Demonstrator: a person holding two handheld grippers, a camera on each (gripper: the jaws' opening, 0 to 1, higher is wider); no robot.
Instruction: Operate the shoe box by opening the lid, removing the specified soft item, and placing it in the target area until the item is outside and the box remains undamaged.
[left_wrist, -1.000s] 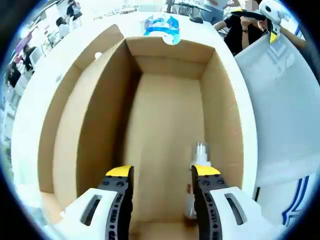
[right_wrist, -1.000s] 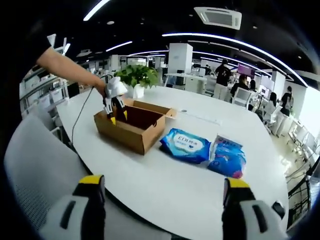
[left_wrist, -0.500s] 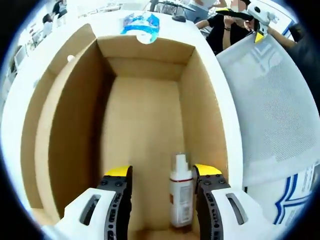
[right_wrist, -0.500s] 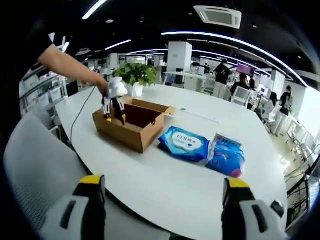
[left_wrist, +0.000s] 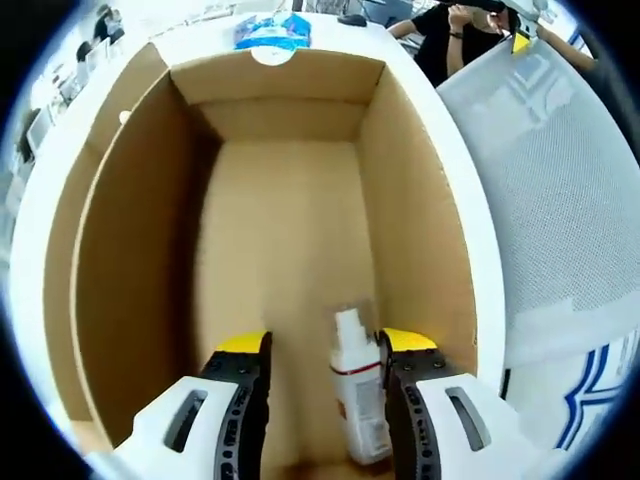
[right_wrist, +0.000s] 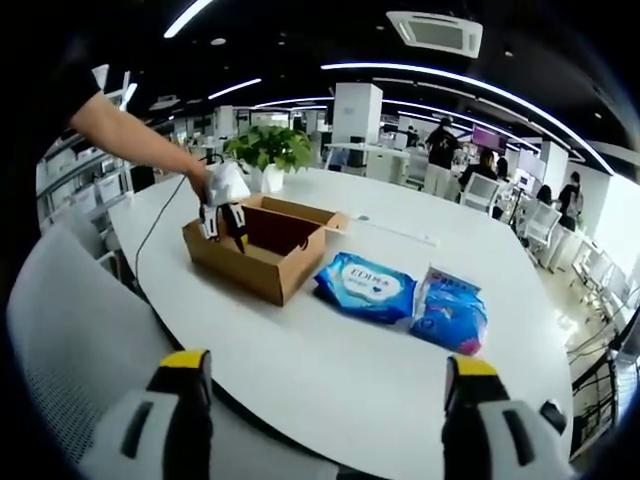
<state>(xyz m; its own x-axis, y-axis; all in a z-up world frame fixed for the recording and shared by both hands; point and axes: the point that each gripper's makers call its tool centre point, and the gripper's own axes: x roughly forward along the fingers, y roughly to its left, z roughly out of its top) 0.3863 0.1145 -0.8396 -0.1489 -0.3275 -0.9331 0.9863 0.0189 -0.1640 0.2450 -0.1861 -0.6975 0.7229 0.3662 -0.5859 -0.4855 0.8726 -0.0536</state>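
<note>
An open brown cardboard shoe box (left_wrist: 130, 250) lies below my left gripper (left_wrist: 325, 342), which reaches down into it with its jaws open. A small white spray bottle (left_wrist: 357, 395) with a clear cap sits on the box floor between the jaws, close to the right one. In the right gripper view the same box (right_wrist: 268, 262) stands on the white table (right_wrist: 330, 370). A person's hand holds the left gripper (right_wrist: 222, 208) over its near end. My right gripper (right_wrist: 327, 365) is wide open with nothing between its fingers, well short of the box.
Two blue wet-wipe packs (right_wrist: 367, 285) (right_wrist: 450, 312) lie on the table right of the box. A potted plant (right_wrist: 265, 150) stands behind it. A grey mesh chair back (left_wrist: 560, 200) is beside the box. One blue pack (left_wrist: 272, 32) lies past the box's far wall.
The left gripper has shifted inside the box, so the bottle once half hidden by its right jaw now sits between the jaws. The right gripper has barely moved.
</note>
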